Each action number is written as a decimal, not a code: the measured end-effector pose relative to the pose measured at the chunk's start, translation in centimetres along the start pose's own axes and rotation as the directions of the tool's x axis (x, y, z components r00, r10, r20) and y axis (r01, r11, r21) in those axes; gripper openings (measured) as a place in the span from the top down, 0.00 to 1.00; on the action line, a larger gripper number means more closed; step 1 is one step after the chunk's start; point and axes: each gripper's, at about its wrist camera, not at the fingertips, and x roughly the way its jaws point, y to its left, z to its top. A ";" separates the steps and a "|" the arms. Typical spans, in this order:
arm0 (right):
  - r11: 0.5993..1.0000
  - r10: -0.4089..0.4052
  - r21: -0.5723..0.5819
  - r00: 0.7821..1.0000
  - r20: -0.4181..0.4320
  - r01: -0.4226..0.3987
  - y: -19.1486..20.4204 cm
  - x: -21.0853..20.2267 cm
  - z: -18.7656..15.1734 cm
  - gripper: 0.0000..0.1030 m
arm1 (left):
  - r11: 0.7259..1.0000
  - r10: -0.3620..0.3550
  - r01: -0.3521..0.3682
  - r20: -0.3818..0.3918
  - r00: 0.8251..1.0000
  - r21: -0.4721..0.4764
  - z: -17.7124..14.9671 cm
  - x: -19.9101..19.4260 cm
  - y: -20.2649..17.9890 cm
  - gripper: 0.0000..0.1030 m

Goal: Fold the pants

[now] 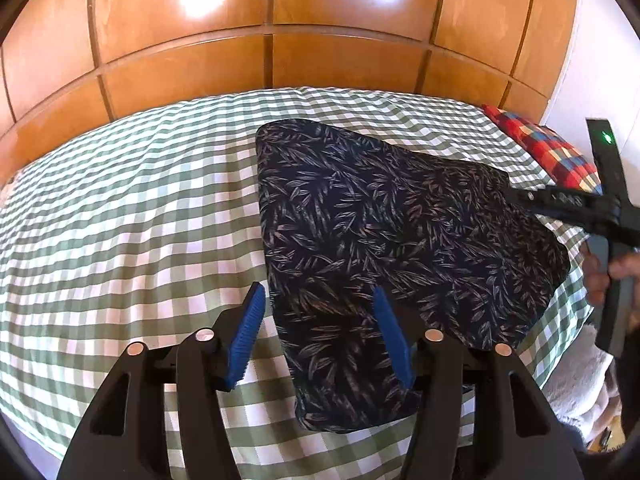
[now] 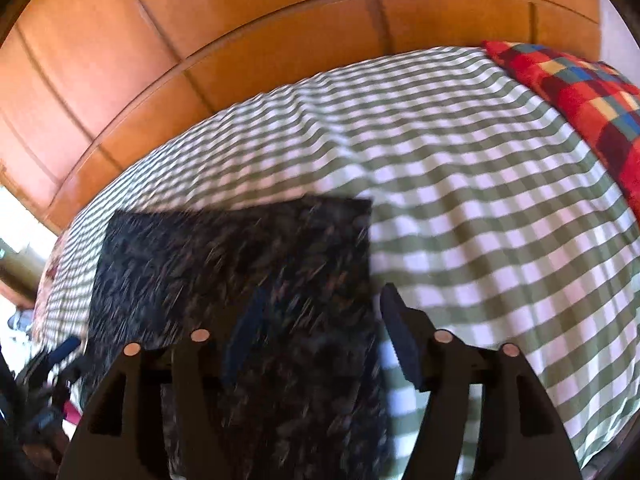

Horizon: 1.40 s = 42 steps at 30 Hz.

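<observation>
Left wrist view: dark leaf-print pants (image 1: pixel 380 240) lie folded on the green checked bed (image 1: pixel 140 220).
Left gripper (image 1: pixel 320 332) hovers with jaws wide open, holding nothing, straddling the pants' near-left edge. Over the pants' right edge, the right gripper (image 1: pixel 520 196) reaches in, held by a hand (image 1: pixel 612 272). A red patchwork pillow (image 1: pixel 548 148) sits at the bed's far right corner. Right wrist view, blurred: right gripper (image 2: pixel 320 336) has jaws wide open and empty, above the pants' (image 2: pixel 240 264) right edge; wooden panels (image 2: pixel 200 40) stand behind the bed.
</observation>
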 end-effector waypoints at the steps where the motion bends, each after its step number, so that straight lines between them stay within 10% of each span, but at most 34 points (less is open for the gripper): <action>1: 1.000 0.018 -0.006 1.000 -0.010 -0.018 0.1 0.0 -0.3 0.37 | 1.000 -0.003 0.003 0.003 1.000 -0.006 0.0 0.0 0.1 0.39; 10: 0.985 0.170 -0.016 0.982 -0.080 -0.171 -1.1 1.4 -1.7 0.32 | 0.976 -0.168 0.164 -0.016 0.986 -0.141 0.5 2.0 3.9 0.39; 16: 0.971 0.237 -0.008 0.965 -0.112 -0.239 -2.0 2.6 -1.3 0.40 | 0.904 -0.355 0.325 -0.064 0.933 -0.277 1.4 5.9 6.3 0.39; 18: 0.972 0.227 -0.034 0.967 -0.114 -0.232 -1.6 2.5 -1.5 0.50 | 0.874 -0.424 0.387 -0.070 0.903 -0.295 1.5 6.9 6.2 0.61; 26: 0.964 0.222 -0.135 0.972 -0.072 -0.230 1.5 -1.0 -0.6 0.78 | 0.868 -0.450 0.440 0.010 0.893 -0.229 2.6 4.5 4.9 0.79; 42: 0.939 0.242 -0.255 0.970 0.013 -0.231 9.3 3.6 11.5 0.80 | 0.932 -0.332 0.344 0.114 0.937 -0.116 13.5 5.1 9.3 0.80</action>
